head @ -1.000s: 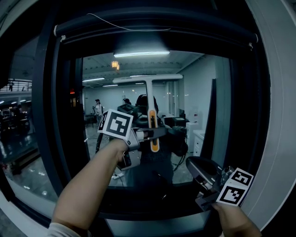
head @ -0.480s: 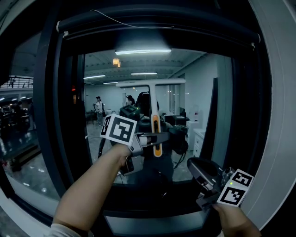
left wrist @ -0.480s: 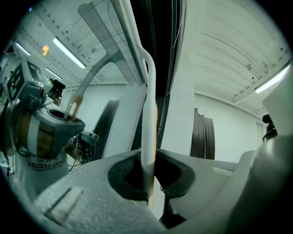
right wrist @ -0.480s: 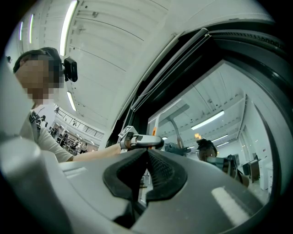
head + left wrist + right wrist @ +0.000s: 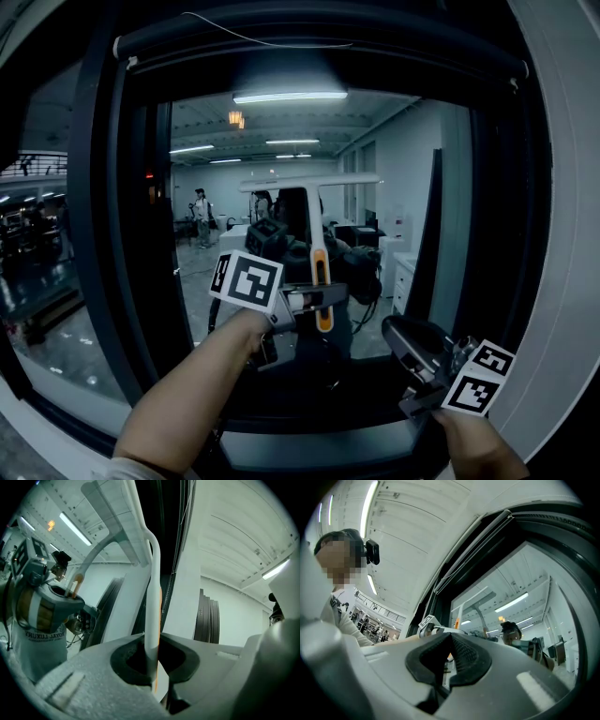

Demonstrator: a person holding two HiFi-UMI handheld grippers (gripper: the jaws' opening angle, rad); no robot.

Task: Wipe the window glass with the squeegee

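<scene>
Head cam faces window (image 5: 403, 169); gripper cams prob. share squeegee (image 5: 152, 588).

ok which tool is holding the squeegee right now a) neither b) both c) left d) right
c, the left tool is shut on the squeegee handle, while the right tool sits lower down with nothing between its jaws

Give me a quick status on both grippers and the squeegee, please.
Left gripper shut on squeegee handle, blade up at the window glass. Right gripper shut, empty, held low. Nothing seen in the way.
</scene>
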